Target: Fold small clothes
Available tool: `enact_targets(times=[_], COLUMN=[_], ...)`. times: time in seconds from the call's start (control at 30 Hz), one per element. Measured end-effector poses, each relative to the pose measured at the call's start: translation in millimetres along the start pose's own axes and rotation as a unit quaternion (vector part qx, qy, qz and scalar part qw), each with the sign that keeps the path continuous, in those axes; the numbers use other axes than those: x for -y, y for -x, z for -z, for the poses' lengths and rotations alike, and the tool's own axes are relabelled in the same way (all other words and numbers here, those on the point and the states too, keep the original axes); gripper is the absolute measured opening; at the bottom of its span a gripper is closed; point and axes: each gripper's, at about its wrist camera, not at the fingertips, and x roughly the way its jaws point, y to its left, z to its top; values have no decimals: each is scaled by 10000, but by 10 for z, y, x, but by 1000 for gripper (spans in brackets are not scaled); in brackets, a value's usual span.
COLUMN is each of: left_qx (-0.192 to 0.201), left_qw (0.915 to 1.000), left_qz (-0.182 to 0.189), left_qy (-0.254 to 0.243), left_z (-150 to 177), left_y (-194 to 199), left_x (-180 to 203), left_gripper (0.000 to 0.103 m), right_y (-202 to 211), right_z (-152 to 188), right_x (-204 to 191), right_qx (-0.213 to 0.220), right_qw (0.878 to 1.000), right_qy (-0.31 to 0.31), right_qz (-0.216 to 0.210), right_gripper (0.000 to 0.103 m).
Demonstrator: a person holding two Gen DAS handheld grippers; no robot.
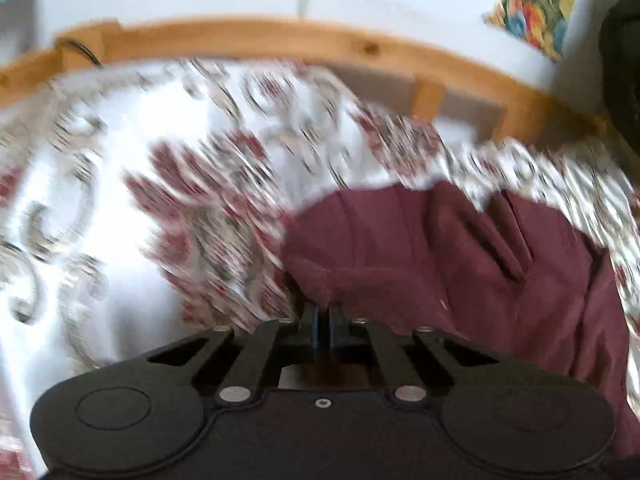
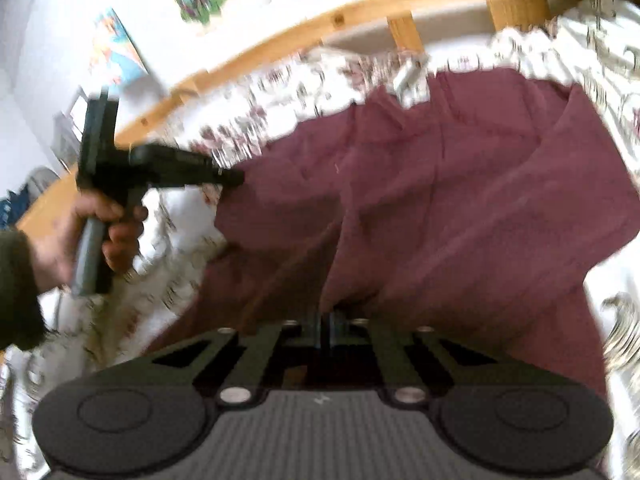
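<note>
The soft maroon cotton garment was spread on the floral-printed bed cover. Its near edges were pinched in the closed left claw and closed right claw. Limp, light cloth; edges and corners judged the best holds.

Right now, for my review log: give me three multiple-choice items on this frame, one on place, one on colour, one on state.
1. Where does the garment lie?
A. on the patterned bedspread
B. on a bare floor
C. in a basket

2. What colour is the garment?
A. navy
B. maroon
C. yellow

3. How is the left hand-held gripper?
A. wide open
B. shut on the garment's edge
C. out of view

Answers: 1 A, the floral cover surrounds the cloth; 2 B, it reads dark red in both views; 3 B, its fingers meet at the fabric's edge.
</note>
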Motion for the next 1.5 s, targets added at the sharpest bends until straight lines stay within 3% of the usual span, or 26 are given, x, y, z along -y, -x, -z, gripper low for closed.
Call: enact_targets(times=[0.07, 0.13, 0.23, 0.3, 0.33, 0.37, 0.43, 0.7, 0.77, 0.83, 0.87, 0.9, 0.93, 0.97, 1.2, 1.43, 1.5], left_qx=[62, -236, -420, -332, -265, -195, -167, -833, -1058, -1311, -1476, -1607, -1782, -1829, -1079, -1001, -877], left_qw=[9998, 9995, 9982, 9990, 9994, 9997, 9998, 9933, 9911, 9873, 9844, 9820, 9780, 9757, 9835, 9791, 9807], left_qz=[-176, -173, -417, -241, -171, -124, -74, -374, -471, -651, -746, -798, -918, -1069, -1410, -1763, -1712], left_qy=[102, 93, 102, 153, 147, 100, -32, -714, -653, -610, -597, -583, -578, -557, -350, -181, -351], left_z=[-26, -23, 23, 10, -22, -75, -187, -597, -667, -714, -723, -724, -717, -705, -848, -855, -810], left_y=[55, -12, -71, -45, -33, -25, -54, -546, -697, -851, -926, -981, -1038, -1053, -739, -1029, -1046], left_x=[-85, -160, -181, -212, -213, -216, -193, 165, 234, 288, 314, 336, 353, 363, 236, 126, 184], left_gripper=[4, 8, 23, 44, 48, 56, 60, 79, 79, 71, 49, 18, 4, 1, 1, 2, 12], right_y=[116, 138, 65, 64, 81, 110, 131, 240, 236, 250, 245, 236, 233, 236, 324, 282, 284], right_z=[-111, -188, -196, -165, -147, -119, -24, 330, 350, 361, 363, 364, 374, 379, 301, 258, 250], right_x=[115, 282, 464, 540, 563, 587, 599, 481, 459, 446, 435, 435, 439, 432, 567, 719, 733], right_qx=[71, -22, -292, -354, -332, -282, -224, 167, 235, 332, 329, 295, 273, 280, 487, 507, 531], right_qw=[9998, 9995, 9987, 9983, 9984, 9987, 9990, 9987, 9986, 9982, 9982, 9983, 9985, 9986, 9986, 9978, 9971], right_qy=[-116, -297, -363, -379, -387, -391, -384, 76, 43, 42, 74, 102, 123, 159, -90, -284, -307], right_qz=[-158, -135, 201, 258, 228, 173, 88, 483, 470, 493, 493, 482, 455, 424, 204, 329, 447], right_gripper=[4, 4, 7, 13, 21, 40, 58, 57, 51, 45, 33, 27, 18, 13, 8, 7, 8])
